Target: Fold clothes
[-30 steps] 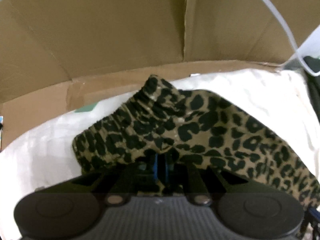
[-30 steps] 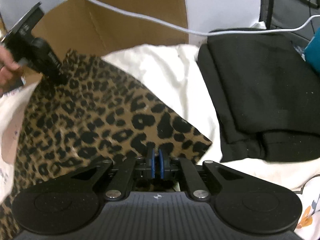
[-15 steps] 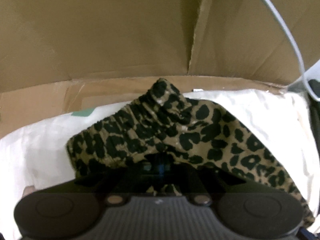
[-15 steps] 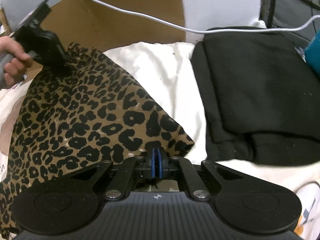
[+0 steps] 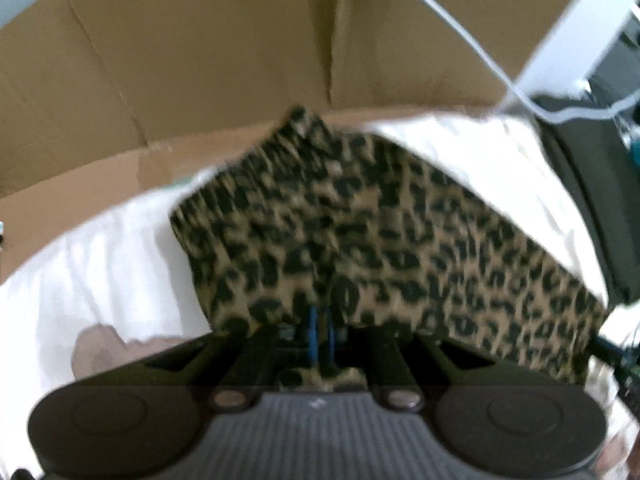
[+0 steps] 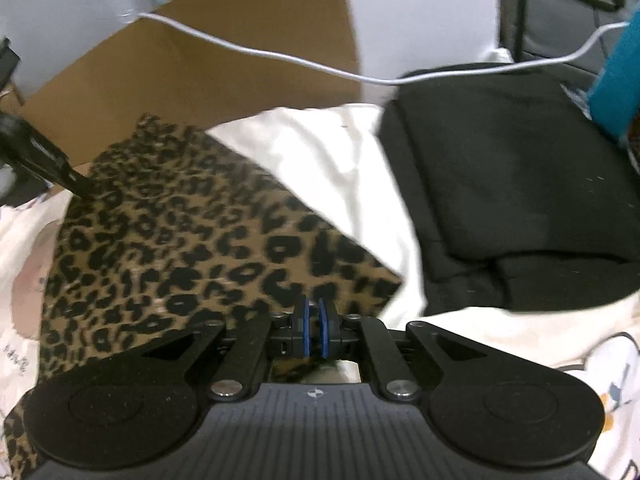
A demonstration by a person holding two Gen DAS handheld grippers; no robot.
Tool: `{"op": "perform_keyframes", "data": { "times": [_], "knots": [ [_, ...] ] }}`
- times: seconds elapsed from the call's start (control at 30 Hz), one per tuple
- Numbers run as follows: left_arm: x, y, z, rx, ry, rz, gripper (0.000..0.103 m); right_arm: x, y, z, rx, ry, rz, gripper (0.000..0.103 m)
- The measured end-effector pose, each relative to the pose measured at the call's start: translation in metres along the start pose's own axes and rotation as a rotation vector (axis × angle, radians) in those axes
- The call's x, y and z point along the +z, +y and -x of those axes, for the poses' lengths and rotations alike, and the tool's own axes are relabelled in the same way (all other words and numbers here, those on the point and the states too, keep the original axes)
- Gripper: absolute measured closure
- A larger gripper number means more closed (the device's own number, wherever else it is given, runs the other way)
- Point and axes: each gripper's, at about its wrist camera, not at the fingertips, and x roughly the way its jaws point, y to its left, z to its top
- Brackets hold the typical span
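Left gripper (image 5: 320,330) has its jaws clenched on the near hem of the leopard-print garment (image 5: 380,240), cloth pinched between the blue pads and spreading away forward and to the right; from the right wrist view that same gripper (image 6: 78,184) bites the garment's far left edge. Right gripper (image 6: 314,330) jaws also pinched tight on the leopard-print garment (image 6: 192,248), at its near right corner, so the cloth runs from one gripper to the other and looks stretched fairly flat between them

Count: one leopard-print garment, one folded black garment (image 6: 512,184), two grippers, one white cable (image 6: 260,52), one cardboard box (image 6: 192,80), one teal object (image 6: 618,80)

Garment lies over a white sheet (image 6: 344,160) printed with cartoon figures at the edges; whether the surface is a bed cannot be told. It sits left of the black garment, apart from it with a strip of white between, and in front of the cardboard box (image 5: 200,60)

Look: tan ground, black blotchy spots, thin fabric, straight right-hand edge running diagonally, gathered ribbed band at the far left corner (image 5: 280,140). Left wrist view is motion-blurred, so finer detail is unreadable
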Motion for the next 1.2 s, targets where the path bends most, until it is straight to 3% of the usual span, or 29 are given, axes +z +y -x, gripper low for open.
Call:
{"op": "perform_keyframes", "data": {
  "times": [0.1, 0.27, 0.4, 0.57, 0.73, 0.93, 1.07, 1.2],
  "knots": [
    [-0.016, 0.003, -0.021, 0.013, 0.02, 0.011, 0.095, -0.003, 0.014, -0.003, 0.035, 0.017, 0.031, 0.094],
    [-0.029, 0.008, -0.036, 0.024, -0.038, 0.045, 0.095, -0.01, 0.031, -0.006, 0.062, 0.047, 0.048, 0.094],
    [-0.032, 0.005, -0.028, 0.035, -0.07, 0.03, 0.095, -0.017, 0.047, -0.005, 0.098, 0.058, 0.071, 0.093],
    [-0.044, 0.008, -0.009, 0.028, -0.04, 0.009, 0.09, -0.026, 0.062, -0.004, 0.125, 0.075, 0.067, 0.08],
    [-0.063, 0.016, 0.005, 0.026, -0.014, -0.002, 0.09, -0.031, 0.074, 0.0, 0.154, 0.082, 0.059, 0.08],
    [-0.084, 0.026, 0.014, -0.026, -0.042, -0.008, 0.09, -0.033, 0.099, -0.001, 0.187, 0.085, 0.087, 0.08],
    [-0.098, 0.017, 0.0, -0.065, -0.024, -0.047, 0.089, -0.041, 0.112, -0.003, 0.209, 0.112, 0.143, 0.073],
    [-0.103, 0.013, -0.026, -0.023, -0.005, -0.061, 0.085, -0.058, 0.113, -0.005, 0.193, 0.158, 0.19, 0.073]
  ]
}}
